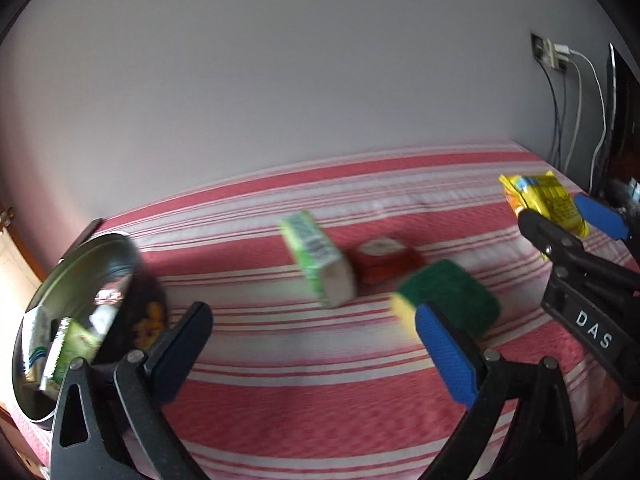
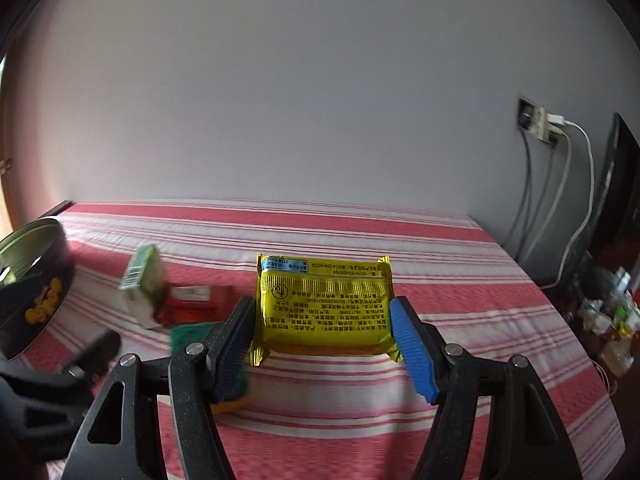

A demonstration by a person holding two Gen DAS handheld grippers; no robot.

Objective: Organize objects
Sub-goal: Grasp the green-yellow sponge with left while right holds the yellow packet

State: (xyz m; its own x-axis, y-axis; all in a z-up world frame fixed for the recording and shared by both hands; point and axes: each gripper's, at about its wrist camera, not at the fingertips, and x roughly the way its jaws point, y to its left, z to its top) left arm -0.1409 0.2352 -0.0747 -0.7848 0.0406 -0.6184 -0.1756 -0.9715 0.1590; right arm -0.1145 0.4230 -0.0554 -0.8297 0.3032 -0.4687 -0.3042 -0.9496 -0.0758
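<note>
My right gripper [image 2: 322, 307] is shut on a yellow snack packet [image 2: 324, 308], held above the red-striped bedcover [image 2: 360, 392]. In the left wrist view the packet [image 1: 544, 204] hangs at the far right in that gripper [image 1: 568, 218]. My left gripper [image 1: 312, 312] is open with nothing between its fingers. Beyond it lie a green-and-white box [image 1: 316, 256], a red box [image 1: 384, 264] and a green-and-yellow sponge [image 1: 448, 300], the sponge just past the blue pad. The right wrist view shows the box [image 2: 144, 284], red box [image 2: 196, 302] and sponge [image 2: 188, 334] at left, with the blurred left gripper [image 2: 96, 348] lower left.
A round dark tin [image 1: 80, 300] with a shiny inside holds small packets at the bed's left end; it also shows as the tin [image 2: 32, 280]. A wall socket with cables [image 2: 540, 124] is at the right. Clutter [image 2: 608, 320] lies beside the bed's right edge.
</note>
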